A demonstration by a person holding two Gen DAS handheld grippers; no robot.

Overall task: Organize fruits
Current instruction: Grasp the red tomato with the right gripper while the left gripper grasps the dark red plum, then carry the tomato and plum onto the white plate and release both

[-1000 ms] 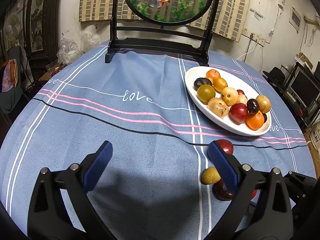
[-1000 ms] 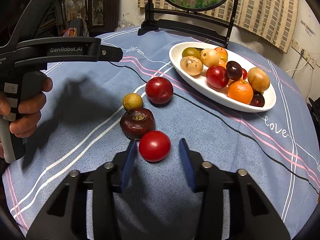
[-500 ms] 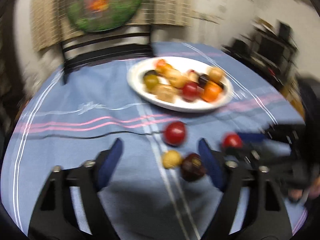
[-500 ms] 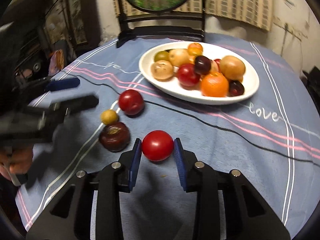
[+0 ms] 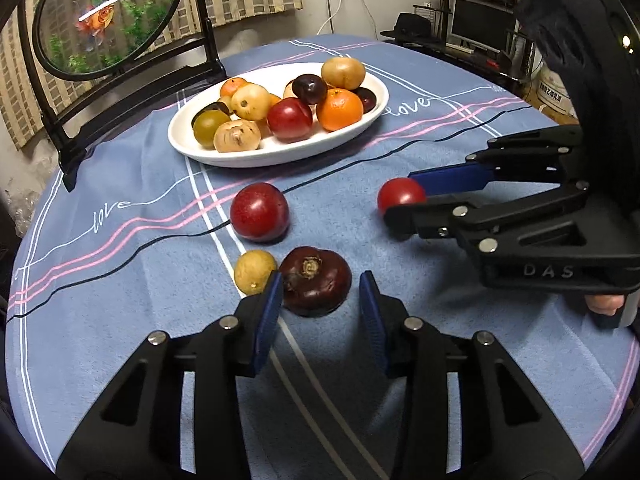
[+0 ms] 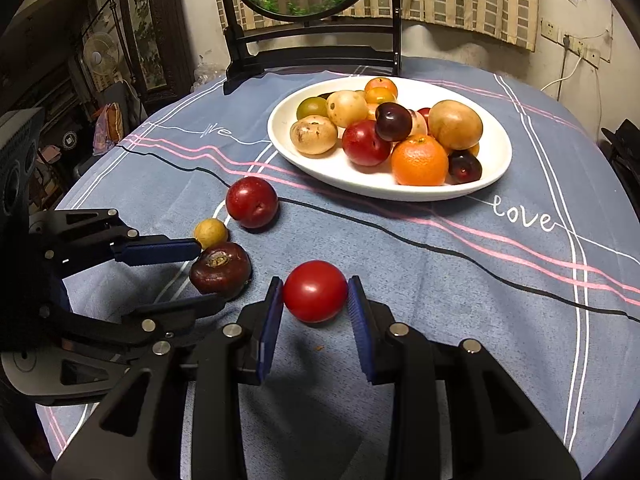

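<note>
On the table covered with a blue striped cloth [image 6: 460, 280], a small round yellow fruit [image 5: 254, 271] lies leftmost, just beside a dark maroon squat fruit with a dried stem scar [image 5: 315, 280]. The left tongs [image 5: 318, 300] straddle this maroon fruit, blue pads parted, one near each flank; contact cannot be confirmed. Behind sits a loose dark red plum [image 5: 259, 212]. Beyond it stands a white oval dish [image 5: 280, 154] heaped with mixed fruit. Rightward, the right tongs [image 6: 315, 306] bracket a glossy red round tomato [image 6: 315, 291], narrowly parted, pads close against it; whether they grip it cannot be told.
</note>
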